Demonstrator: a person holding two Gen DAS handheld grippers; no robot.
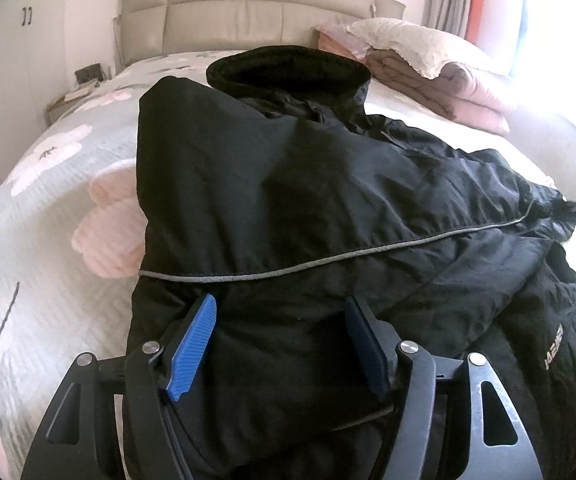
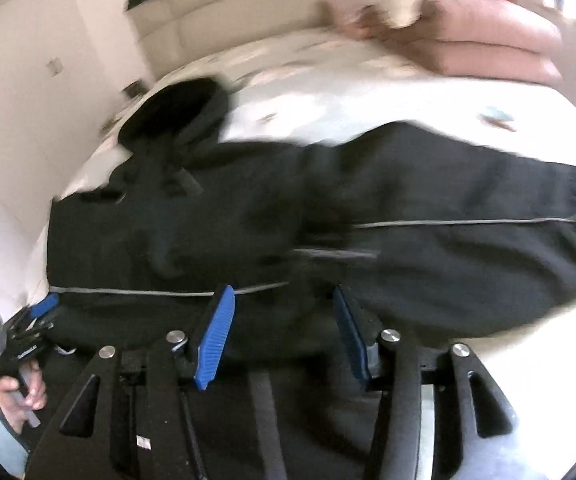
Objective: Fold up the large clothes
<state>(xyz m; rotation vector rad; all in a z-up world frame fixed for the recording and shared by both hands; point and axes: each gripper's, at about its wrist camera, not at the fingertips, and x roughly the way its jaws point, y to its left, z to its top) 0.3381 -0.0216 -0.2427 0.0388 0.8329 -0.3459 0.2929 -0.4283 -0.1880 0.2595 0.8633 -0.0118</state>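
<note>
A large black hooded jacket with a thin grey piping line lies on the bed, hood toward the headboard; its left side is folded over the body. My left gripper is open, its blue pads spread just above the jacket's near hem. The jacket also shows in the right wrist view, blurred by motion. My right gripper is open over the jacket's near edge, pads apart, nothing between them. The left gripper and the hand holding it show at the far left of the right wrist view.
The bed has a white floral cover. A pink folded towel lies beside the jacket's left edge. Folded pink blankets with a white pillow are stacked at the back right. A padded headboard and white wardrobe stand behind.
</note>
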